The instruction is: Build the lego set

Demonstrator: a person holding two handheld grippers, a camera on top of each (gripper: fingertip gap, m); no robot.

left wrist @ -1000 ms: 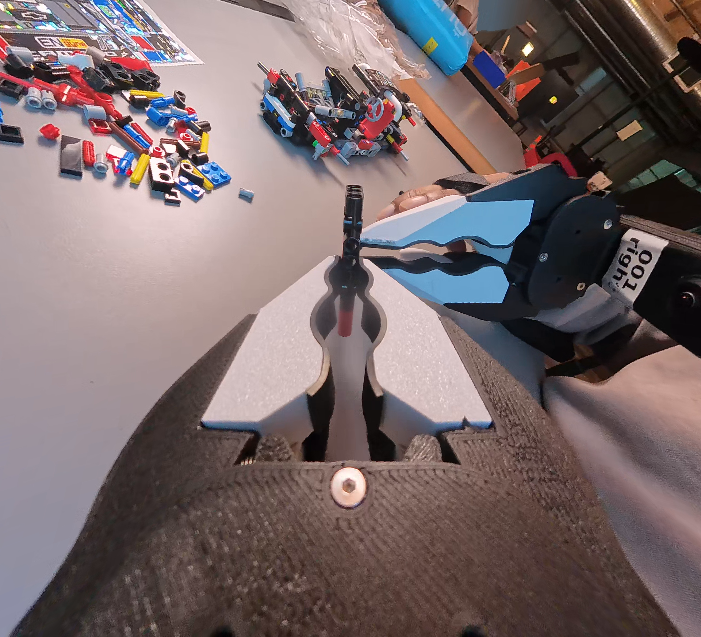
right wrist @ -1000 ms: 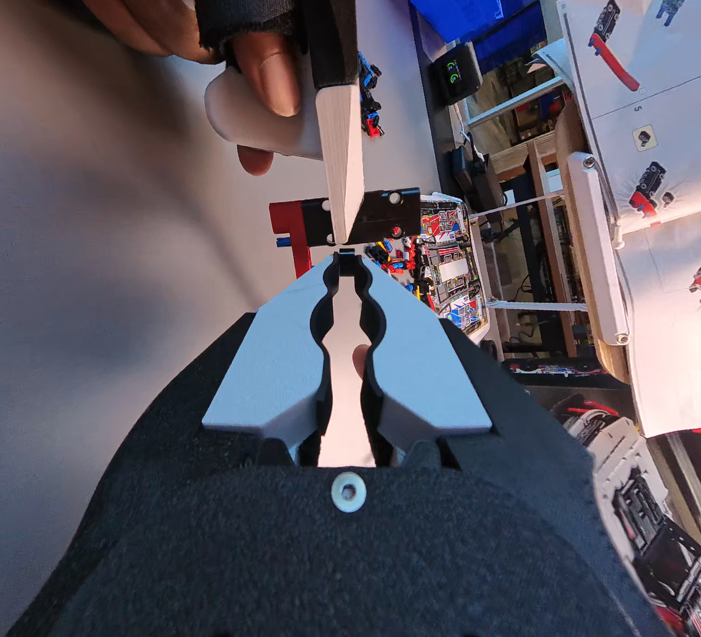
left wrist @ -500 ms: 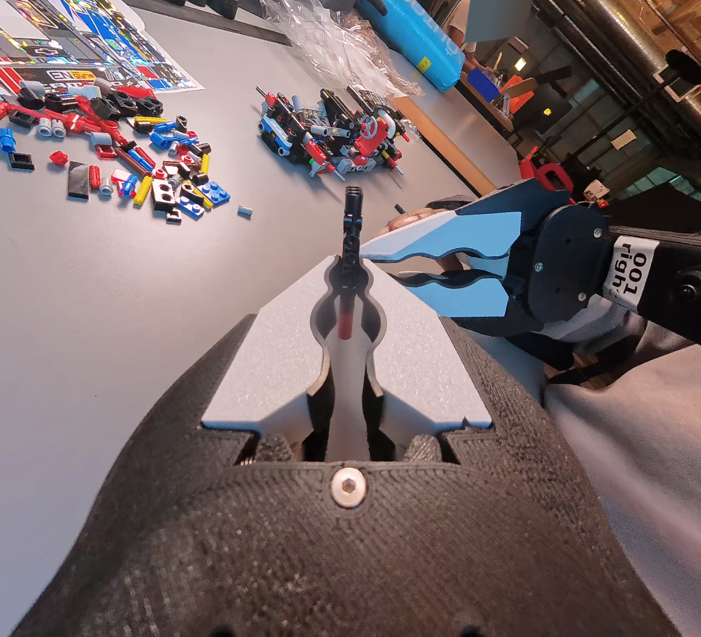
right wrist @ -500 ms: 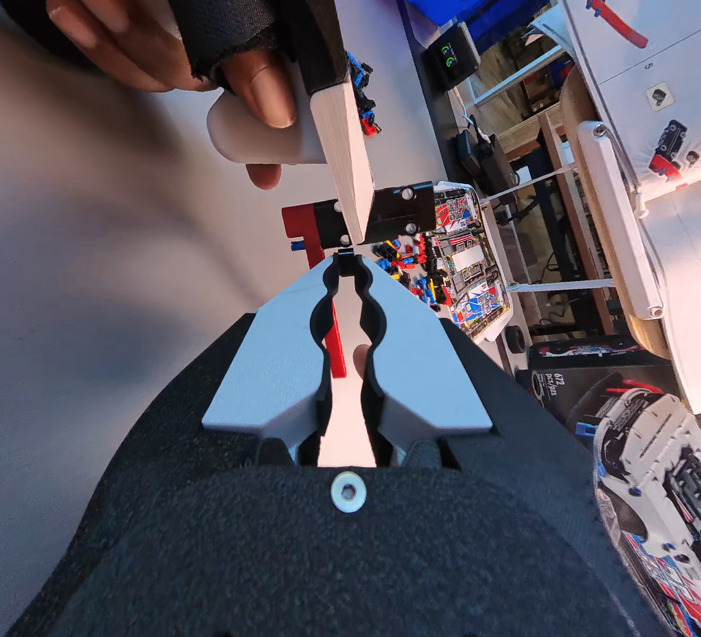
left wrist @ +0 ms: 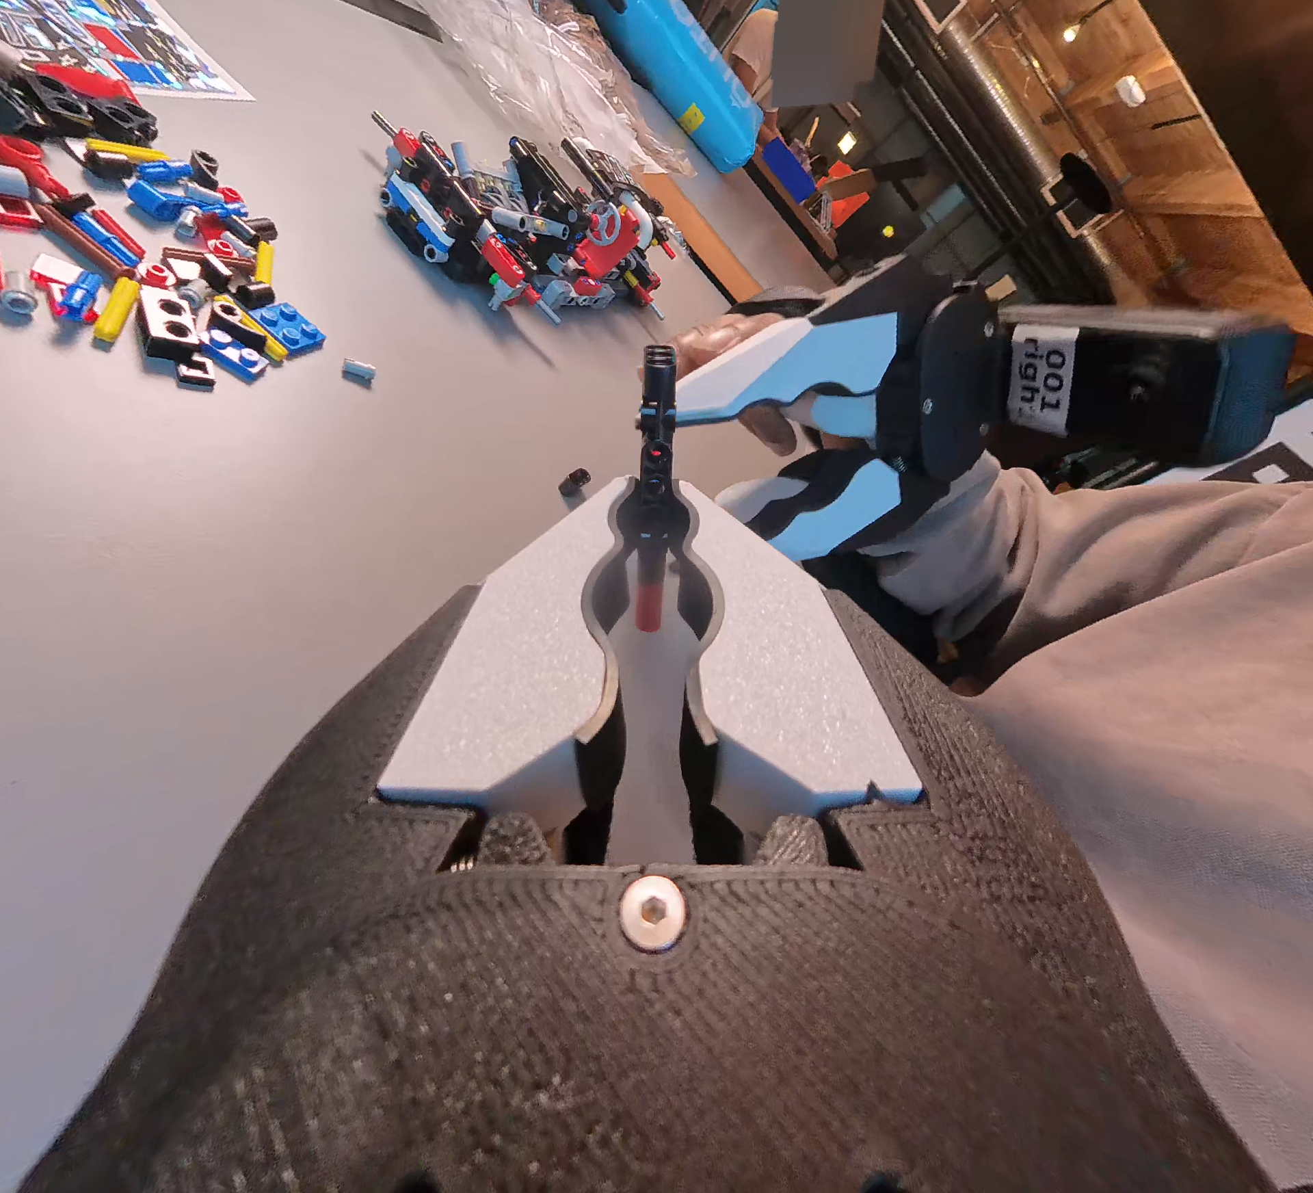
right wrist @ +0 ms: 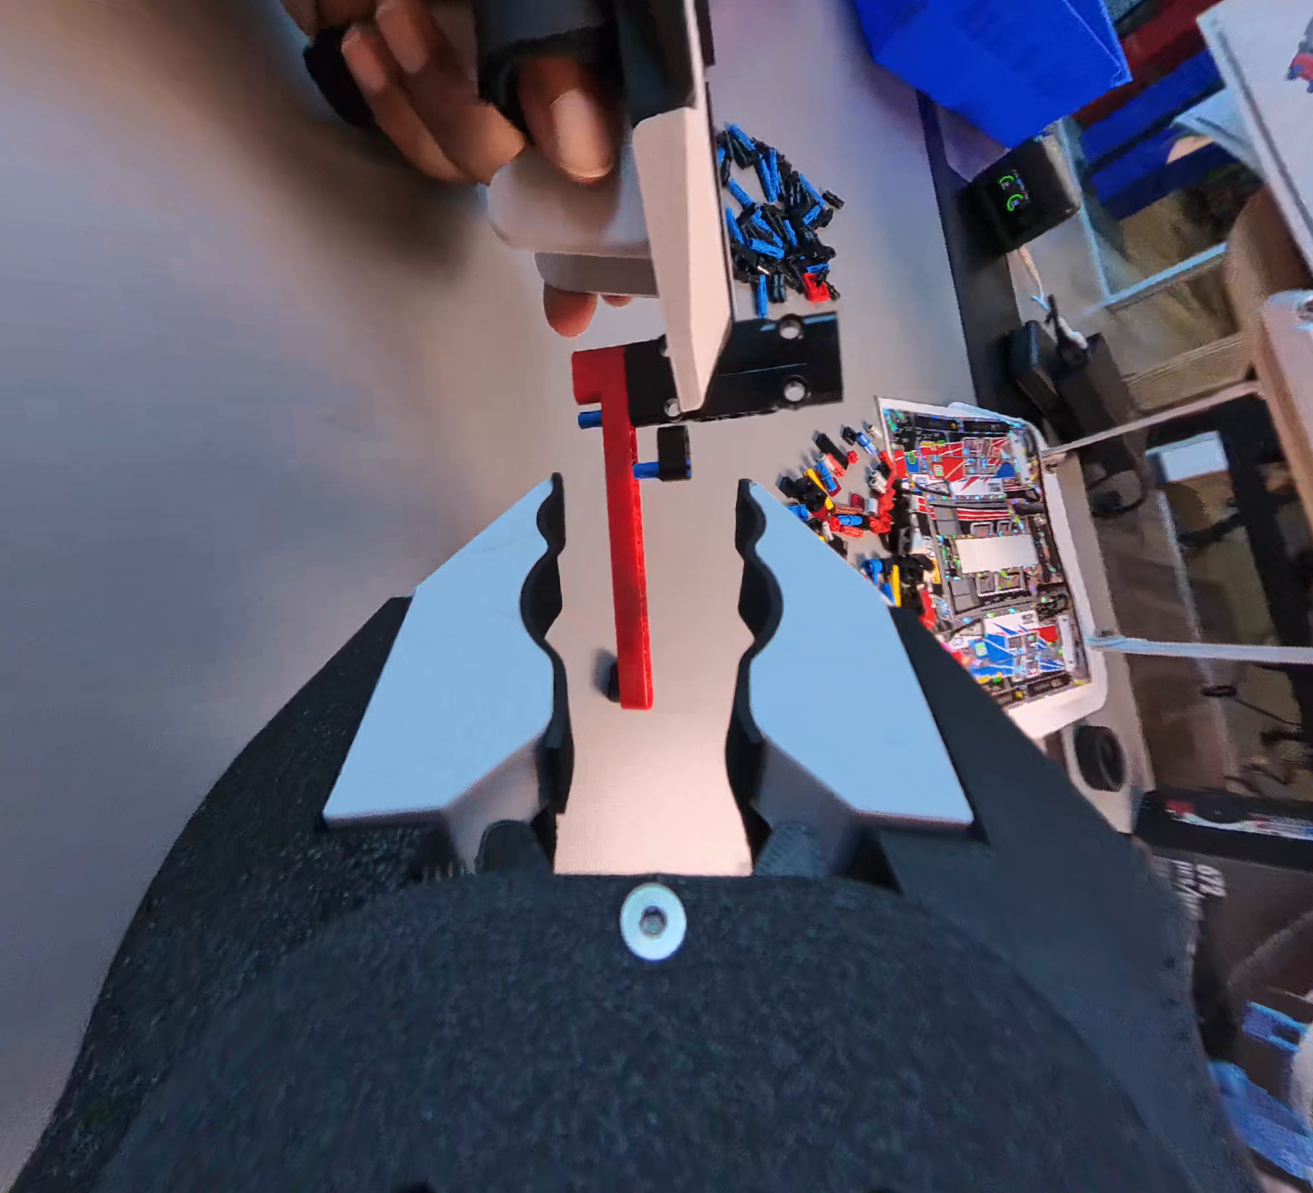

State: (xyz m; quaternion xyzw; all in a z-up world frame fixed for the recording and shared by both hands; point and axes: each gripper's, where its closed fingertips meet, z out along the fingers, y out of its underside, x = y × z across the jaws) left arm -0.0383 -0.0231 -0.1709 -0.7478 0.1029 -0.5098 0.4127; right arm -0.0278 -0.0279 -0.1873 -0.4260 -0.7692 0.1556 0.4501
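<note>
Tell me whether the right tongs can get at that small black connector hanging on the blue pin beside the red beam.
Probably yes. The right tongs stand open just short of the black connector, with nothing between. The left tongs grip the black block above it, off the approach line, and the red beam runs between the open jaws.

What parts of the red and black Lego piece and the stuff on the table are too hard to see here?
- Red-and-black piece, left wrist view: seen edge-on, its shape lost; lower end sunk between the shut left gripper fingers.
- Same piece, right wrist view: the left gripper's white finger covers the black block's middle.
- Loose bricks, left wrist view: cut by the left edge.
- Pin pile, right wrist view: too small to count.
</note>
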